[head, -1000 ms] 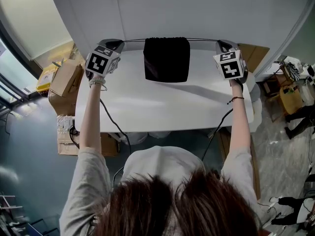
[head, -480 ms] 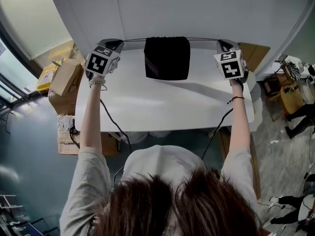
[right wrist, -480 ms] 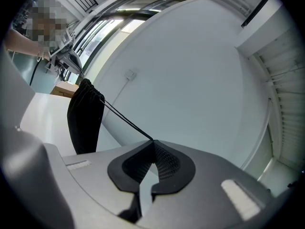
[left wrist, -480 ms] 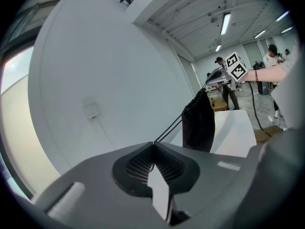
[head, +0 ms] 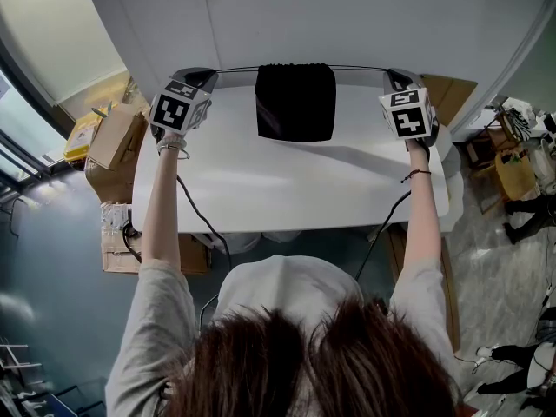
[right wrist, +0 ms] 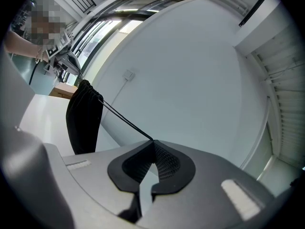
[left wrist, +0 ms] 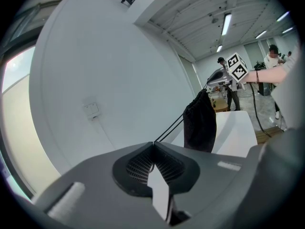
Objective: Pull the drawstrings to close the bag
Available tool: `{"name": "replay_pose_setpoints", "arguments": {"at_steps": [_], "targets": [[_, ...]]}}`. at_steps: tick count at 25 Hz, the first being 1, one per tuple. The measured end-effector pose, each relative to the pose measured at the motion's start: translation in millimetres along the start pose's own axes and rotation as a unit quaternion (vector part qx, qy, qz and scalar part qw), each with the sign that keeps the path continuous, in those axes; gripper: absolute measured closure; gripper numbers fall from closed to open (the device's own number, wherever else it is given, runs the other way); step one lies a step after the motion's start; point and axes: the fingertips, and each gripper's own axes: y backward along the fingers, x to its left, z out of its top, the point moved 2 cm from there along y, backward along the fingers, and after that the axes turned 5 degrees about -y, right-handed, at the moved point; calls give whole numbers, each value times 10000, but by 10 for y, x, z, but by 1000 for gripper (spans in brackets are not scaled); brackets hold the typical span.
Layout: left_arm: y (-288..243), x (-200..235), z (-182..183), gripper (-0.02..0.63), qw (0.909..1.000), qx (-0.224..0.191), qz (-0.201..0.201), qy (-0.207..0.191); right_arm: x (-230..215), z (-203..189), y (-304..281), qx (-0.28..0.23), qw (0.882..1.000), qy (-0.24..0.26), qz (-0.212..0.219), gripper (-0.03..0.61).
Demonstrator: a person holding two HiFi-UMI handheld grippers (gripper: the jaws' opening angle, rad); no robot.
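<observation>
Nearest to the camera, in the head view, are the person's dark hair and grey shirt. Both bare arms reach forward over the white table (head: 287, 189), one near each side edge. A dark cable (head: 204, 220) runs down from the left arm past the near edge of the table. On the floor to the left of the table stand some cardboard boxes (head: 117, 137).

The left gripper (head: 211, 76) is over the far left corner of the table, and the right gripper (head: 390, 76) is over the far right corner; they are well apart and about level with one another. In the left gripper view the jaws are pressed together at the tips, and the left pair of drawstrings (left wrist: 171, 127), thin and black, is pinched between them. In the right gripper view the jaws are closed in the same way on the right pair of drawstrings (right wrist: 125, 119).

The black drawstring bag (head: 295, 102) is at the middle of the far edge of the table, between the two grippers. It is upright, and its mouth is gathered into tight folds at the top. The strings run tight and almost straight from the mouth to each gripper. Whether the bottom of the bag touches the table I cannot tell.

Behind the bag is a plain white wall (head: 287, 16) with a wall socket (left wrist: 91, 109) on it.
</observation>
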Motion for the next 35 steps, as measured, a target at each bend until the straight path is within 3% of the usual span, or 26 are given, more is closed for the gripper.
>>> {"name": "replay_pose_setpoints", "arguments": {"at_steps": [35], "targets": [[55, 80, -56, 609, 9998, 6, 83, 163, -36, 16, 8, -23, 9998, -148, -92, 566]]}}
